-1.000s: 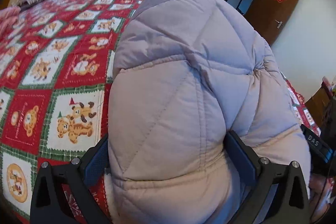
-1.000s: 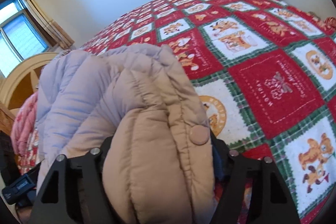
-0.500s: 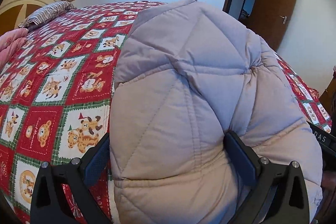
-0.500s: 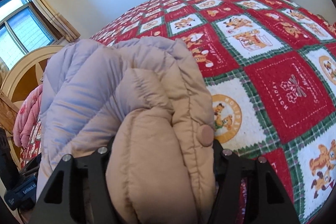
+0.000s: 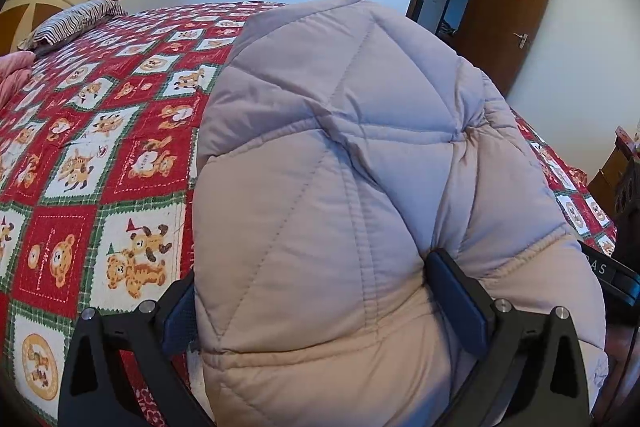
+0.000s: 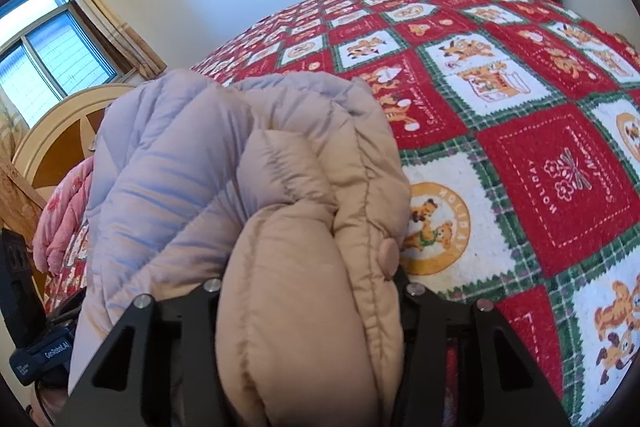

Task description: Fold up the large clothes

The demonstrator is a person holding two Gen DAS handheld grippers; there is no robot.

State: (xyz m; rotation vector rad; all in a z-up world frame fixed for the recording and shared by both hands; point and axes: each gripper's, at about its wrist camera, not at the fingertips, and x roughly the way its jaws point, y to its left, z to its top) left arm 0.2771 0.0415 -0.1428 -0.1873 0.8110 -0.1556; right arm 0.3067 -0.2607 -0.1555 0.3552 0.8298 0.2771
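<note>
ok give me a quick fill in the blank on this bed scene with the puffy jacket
1. Each hand-held gripper clamps a quilted ____.
2. The bedspread squares picture teddy ____.
3. On the jacket edge by the right hand-held gripper sits a round snap ____.
4. The wooden door stands ____.

Missing words: jacket; bears; button; open

One puffy quilted jacket (image 5: pixel 344 187) in pale lilac and beige fills the middle of both views. Two black hand-held grippers show, the left hand-held gripper (image 5: pixel 316 303) at the bottom of its view and the right hand-held gripper (image 6: pixel 308 291) likewise. One bed with a red, green and white teddy-bear patchwork quilt (image 5: pixel 100 147) lies beneath. One striped pillow (image 5: pixel 76 21) sits upper left, one pink blanket (image 6: pixel 64 223) at the left edge. One round beige snap button (image 6: pixel 388 253) shows on the jacket. One brown wooden door (image 5: pixel 508 15) stands upper right, one window (image 6: pixel 44 55) upper left.
</note>
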